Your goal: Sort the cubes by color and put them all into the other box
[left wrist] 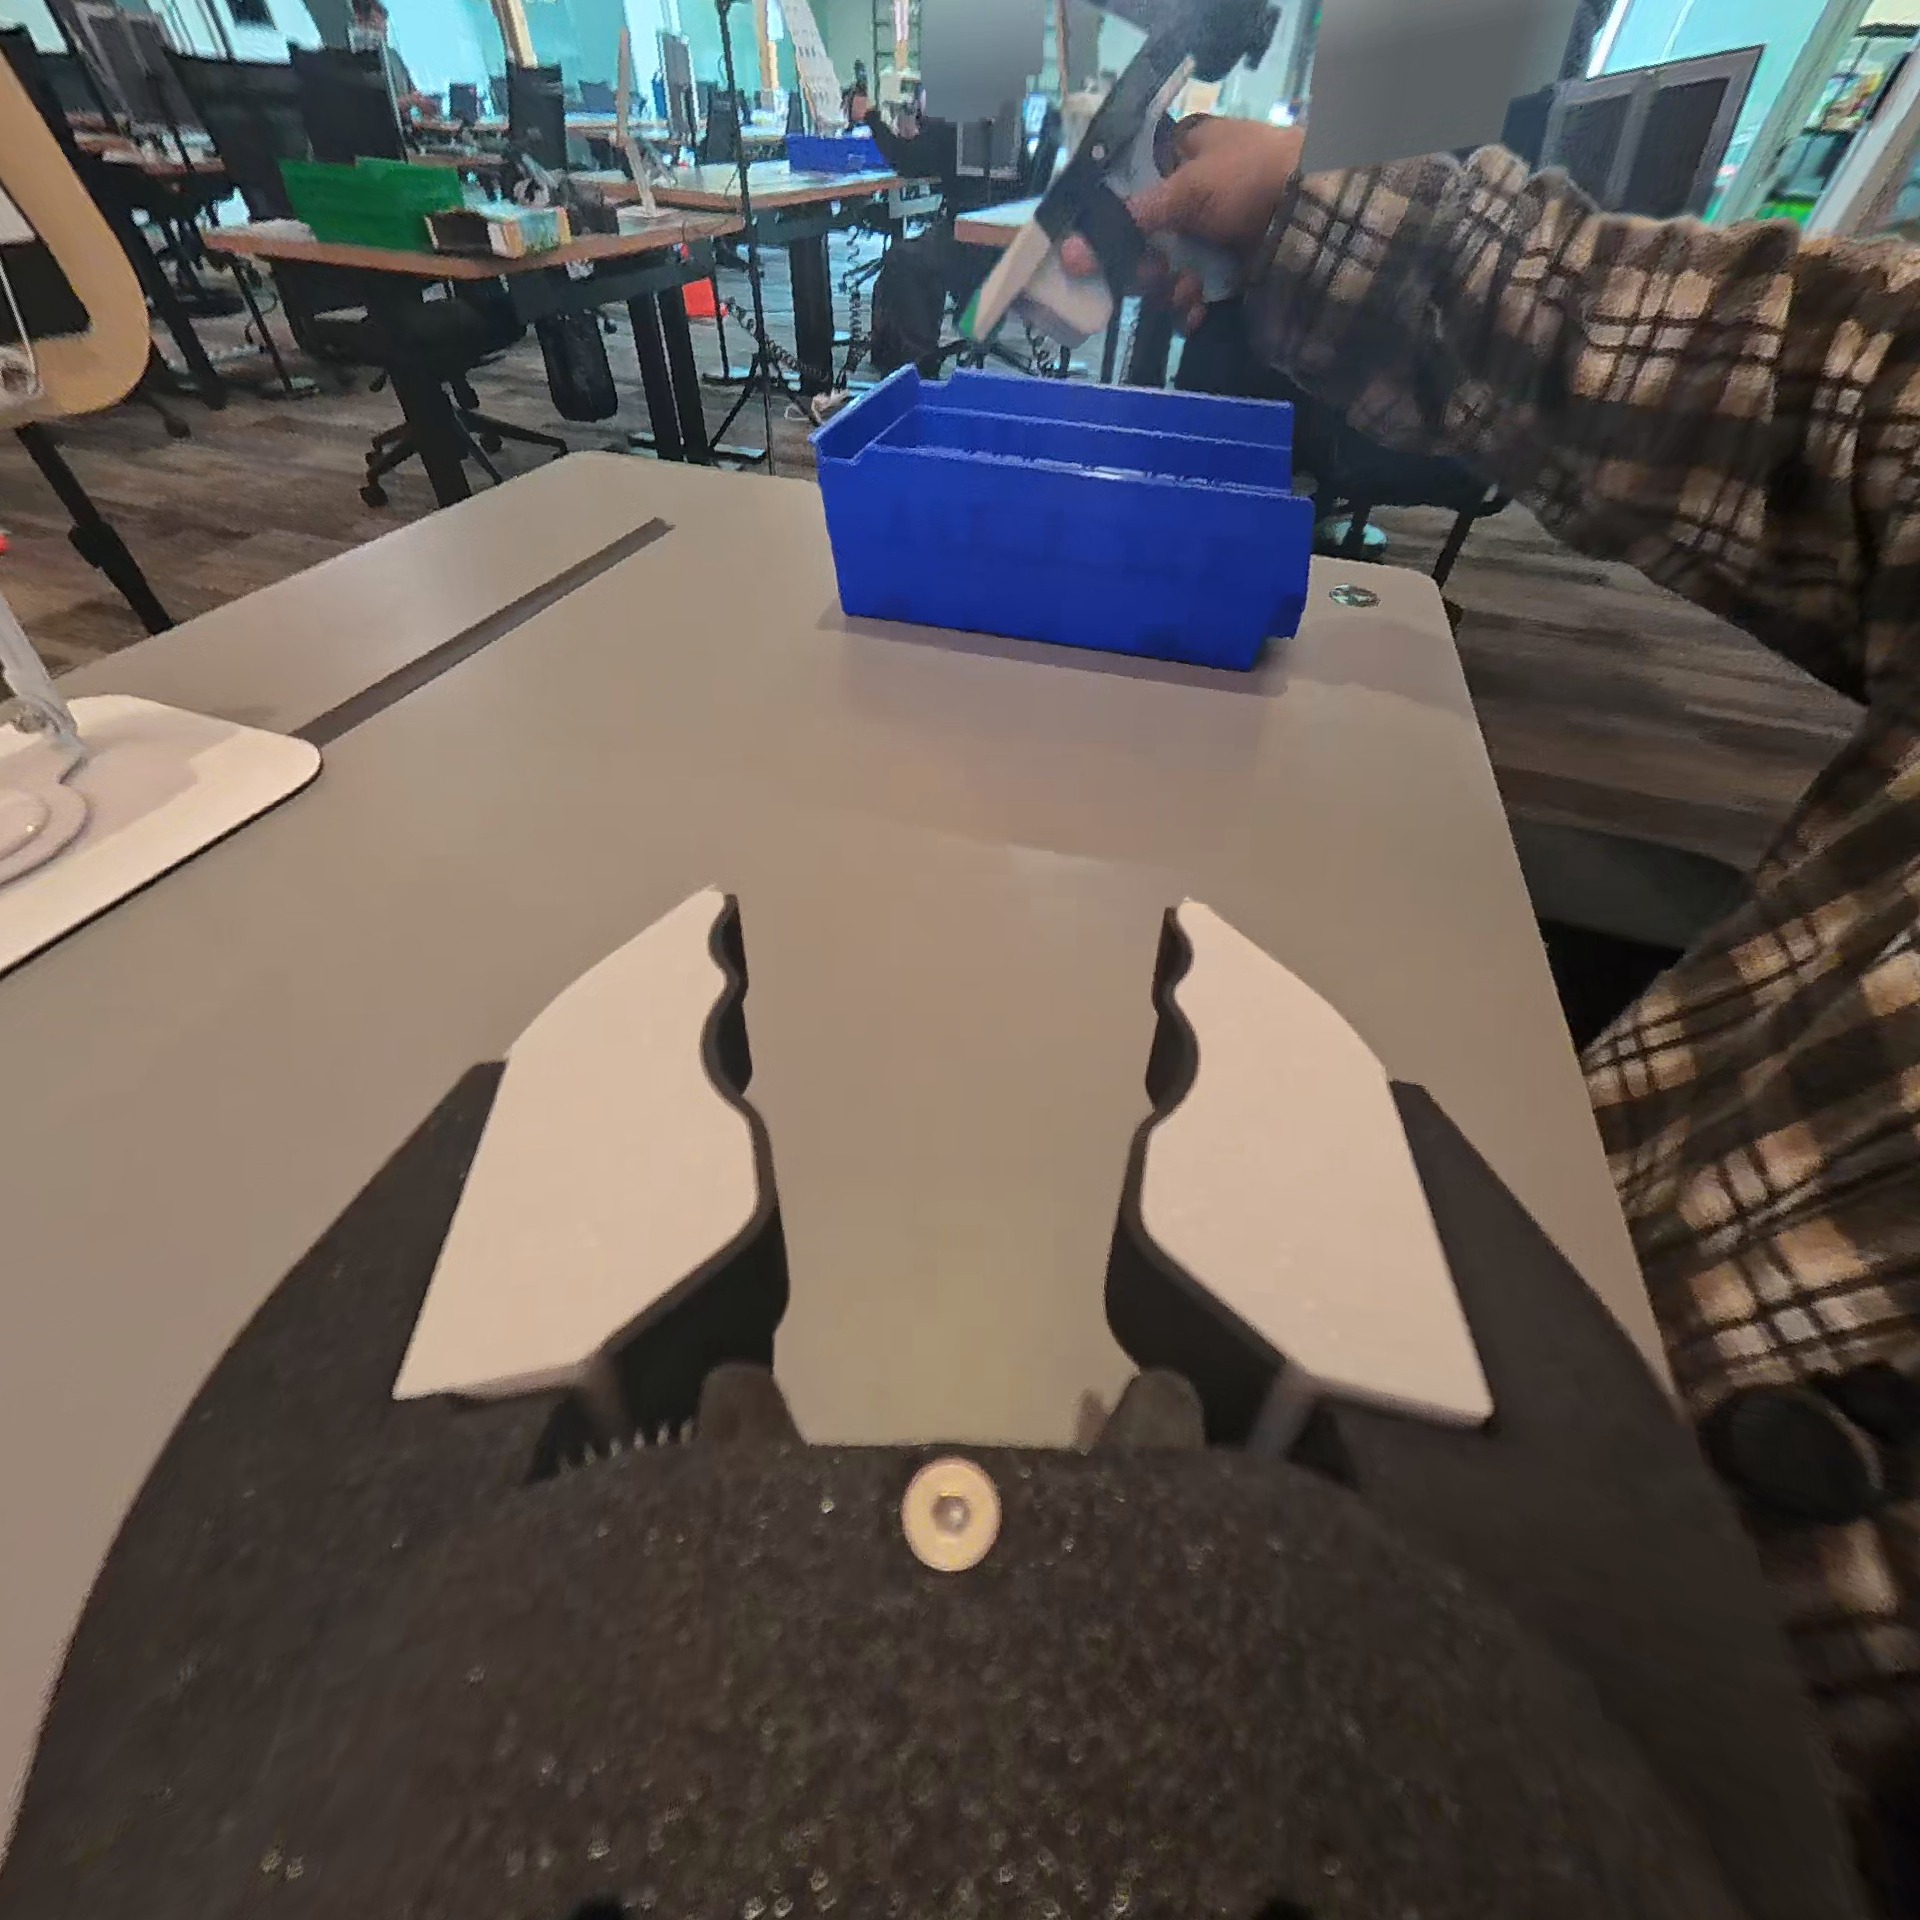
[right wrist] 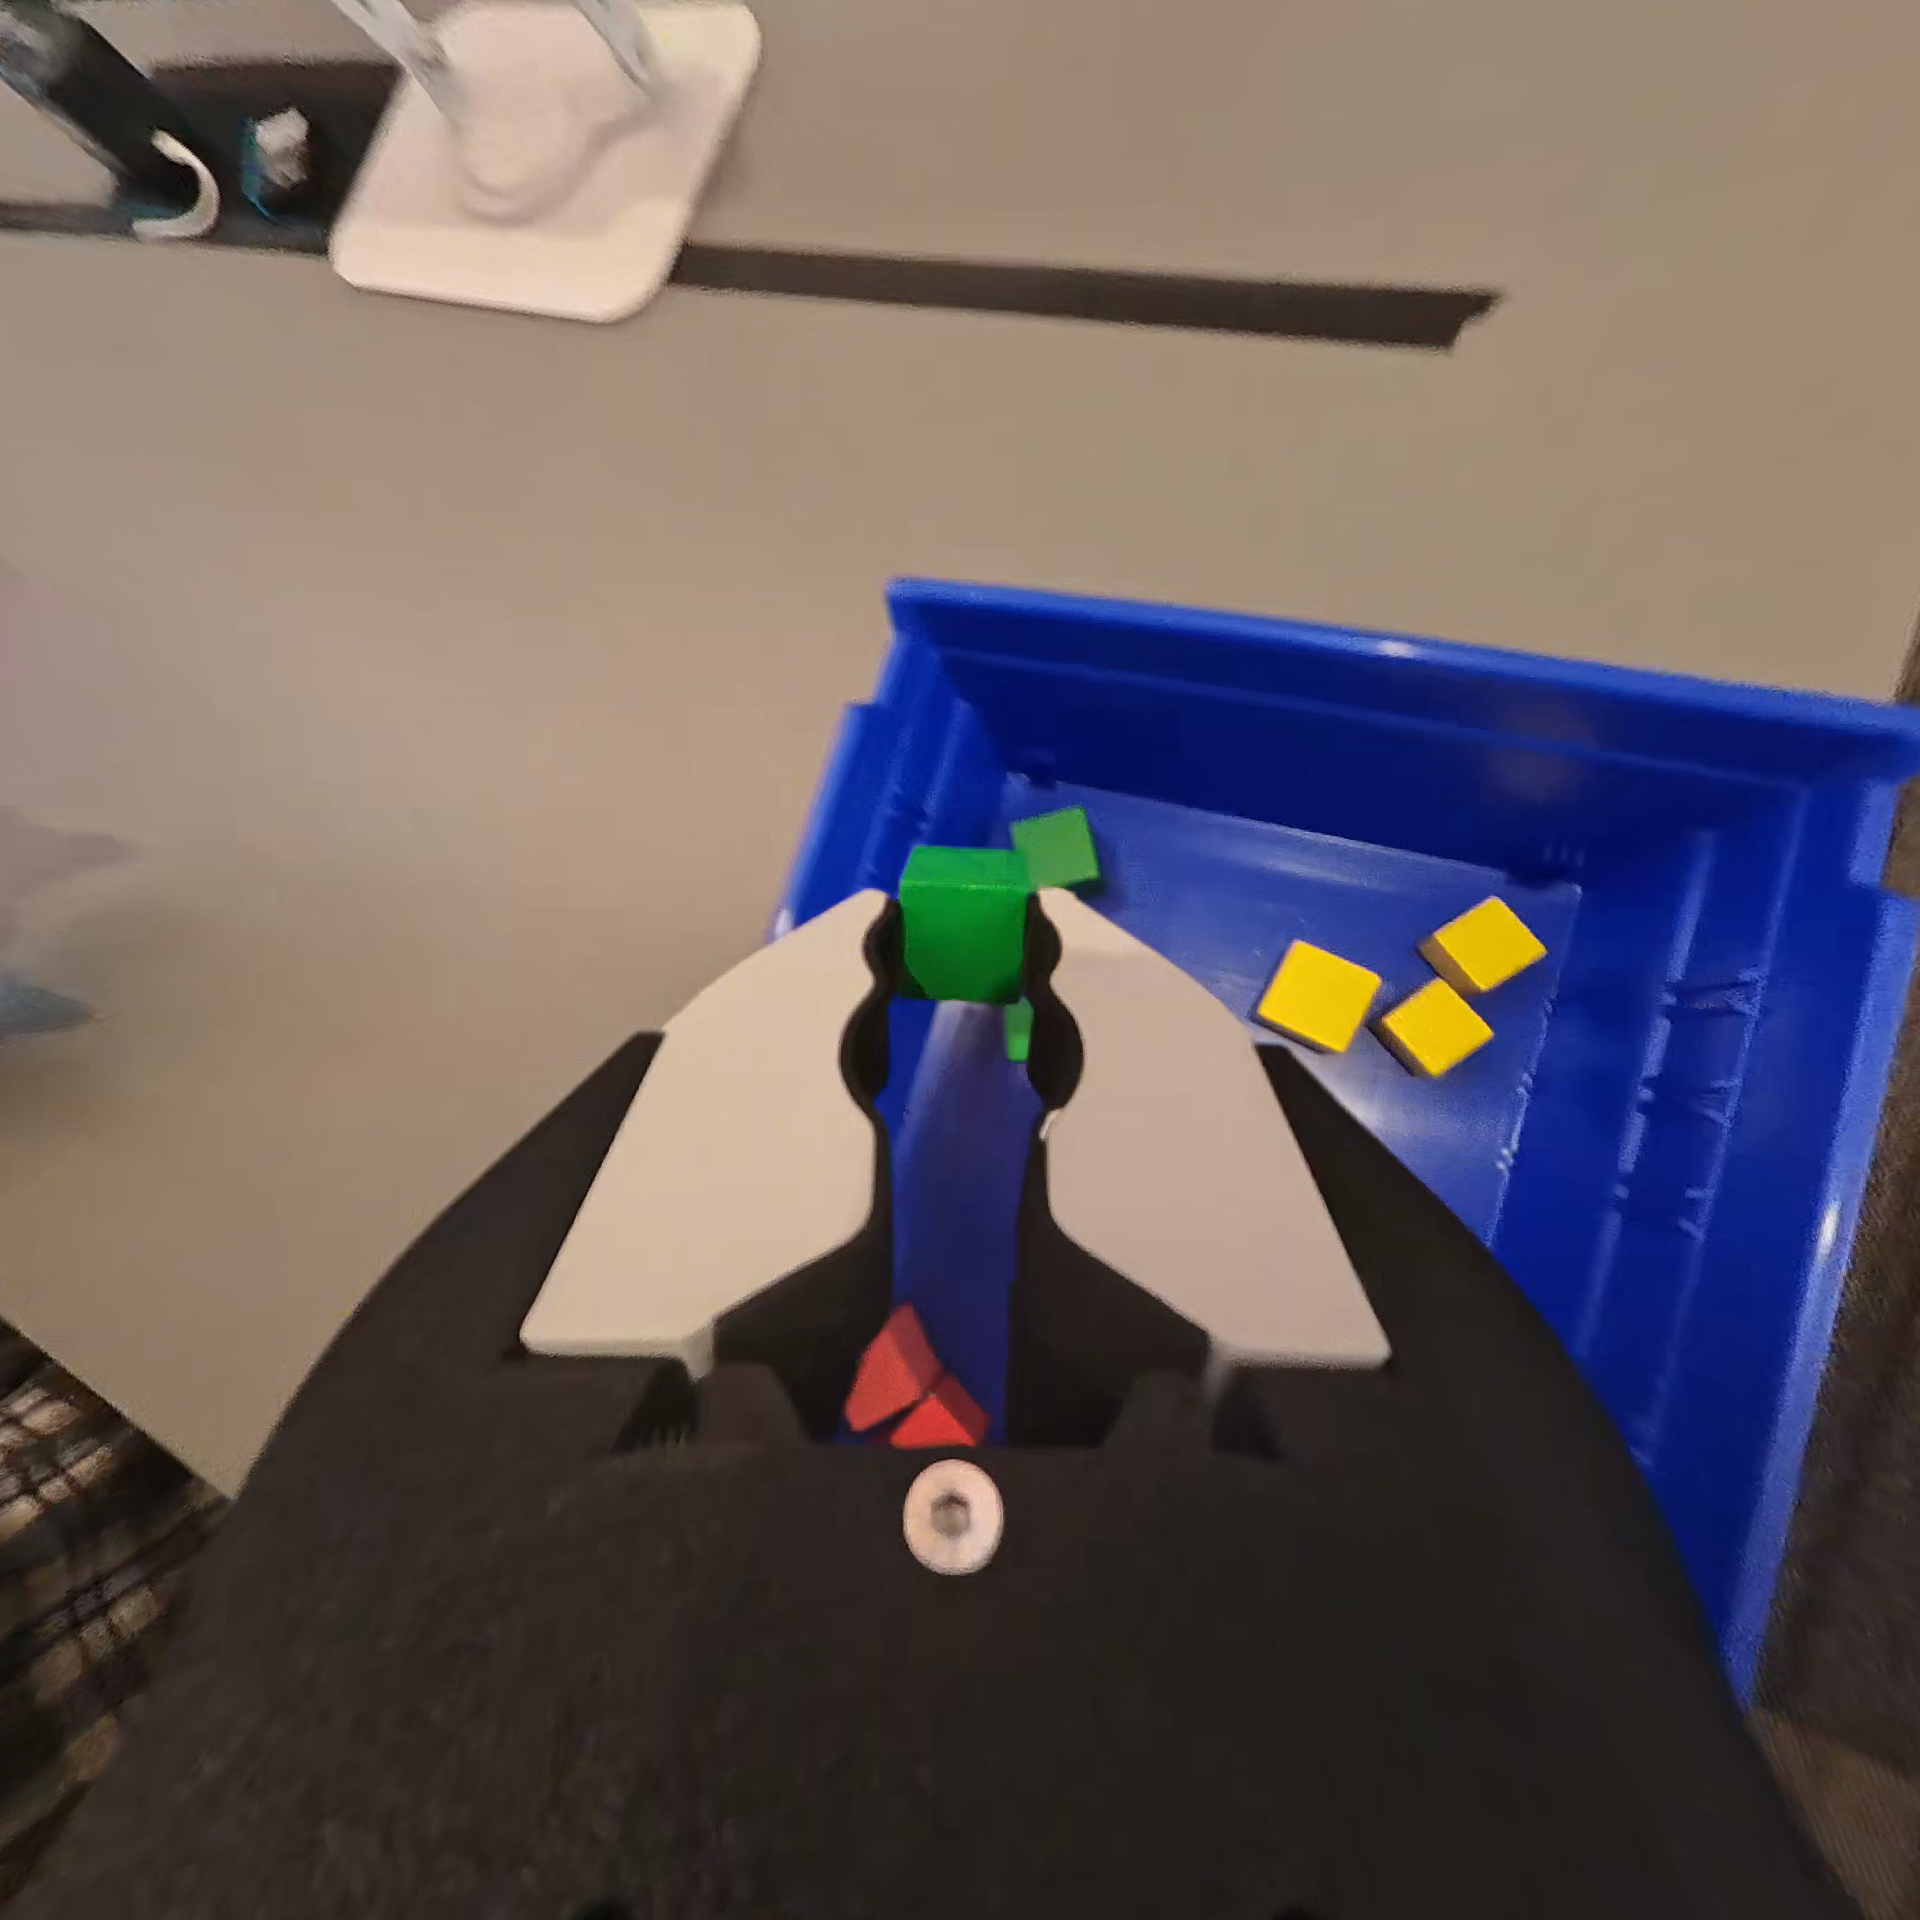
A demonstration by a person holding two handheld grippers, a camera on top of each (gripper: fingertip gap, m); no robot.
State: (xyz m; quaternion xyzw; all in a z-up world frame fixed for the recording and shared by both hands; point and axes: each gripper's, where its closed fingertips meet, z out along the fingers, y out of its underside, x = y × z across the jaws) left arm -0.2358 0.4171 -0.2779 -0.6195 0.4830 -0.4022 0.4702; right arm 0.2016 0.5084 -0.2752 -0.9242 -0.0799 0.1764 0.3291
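Note:
My right gripper (right wrist: pixel 961 914) is shut on a green cube (right wrist: pixel 958 935) and holds it above the left part of the blue box (right wrist: pixel 1403 717). Inside the box lie another green cube (right wrist: pixel 1057 847), three yellow cubes (right wrist: pixel 1317 992) and red cubes (right wrist: pixel 909 1387) seen between my fingers. A sliver of a further green cube (right wrist: pixel 1019 1029) shows below the held one. My left gripper (left wrist: pixel 951 914) is open and empty above the grey table (left wrist: pixel 623 779). In the left wrist view the right gripper (left wrist: pixel 1049 270) hangs over the blue box (left wrist: pixel 1060 540).
A white stand base (right wrist: pixel 540 177) sits on the table at the far side, also at the left in the left wrist view (left wrist: pixel 135 790). A dark slot (right wrist: pixel 1091 301) runs across the table. A person's plaid sleeve (left wrist: pixel 1662 436) reaches in from the right.

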